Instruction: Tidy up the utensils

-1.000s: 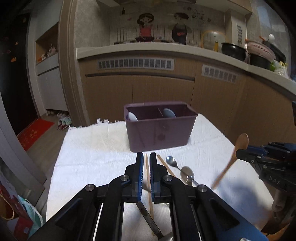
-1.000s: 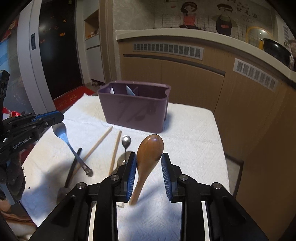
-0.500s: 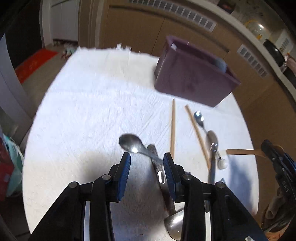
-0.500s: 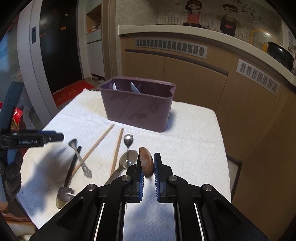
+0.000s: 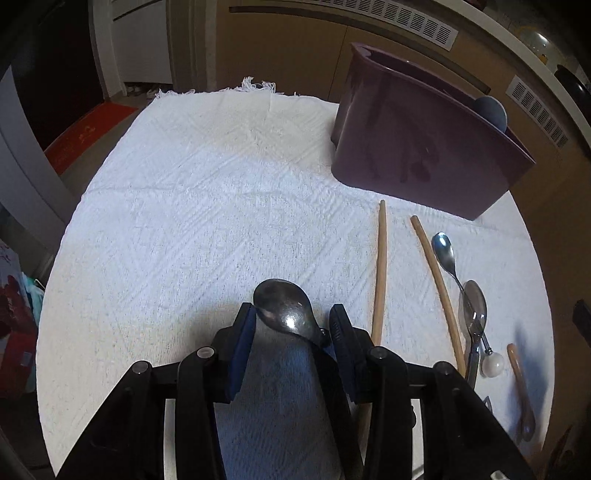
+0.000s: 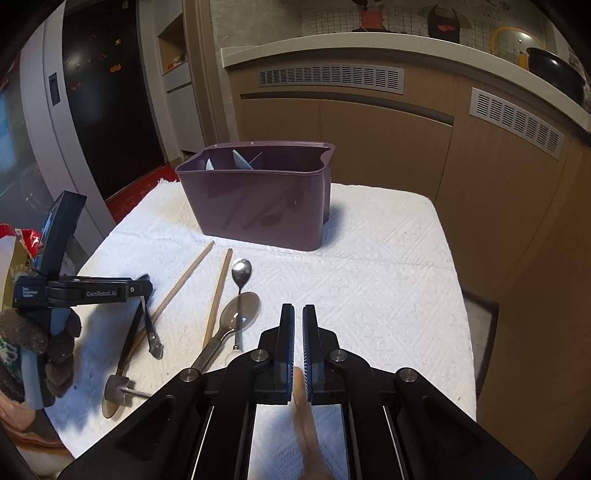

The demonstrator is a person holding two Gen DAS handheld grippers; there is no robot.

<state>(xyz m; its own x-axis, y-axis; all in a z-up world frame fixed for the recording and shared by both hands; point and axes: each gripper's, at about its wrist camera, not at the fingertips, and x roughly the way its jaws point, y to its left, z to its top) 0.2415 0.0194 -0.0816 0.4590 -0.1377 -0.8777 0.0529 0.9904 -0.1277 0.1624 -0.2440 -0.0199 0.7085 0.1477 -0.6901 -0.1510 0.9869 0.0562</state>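
We're in a home kitchen, no question. Along the back runs a pale countertop over tan wood cabinets with slotted vent grilles. Above it, a tiled wall carries cartoon cook figures in aprons, and a black pot sits at the counter's right end. Off to the left, a dark doorway with a red mat on the floor. Up front, a table under a white woven cloth, and near its far edge a purple utensil caddy with cutlery standing inside. Lived-in, domestic, everyday.
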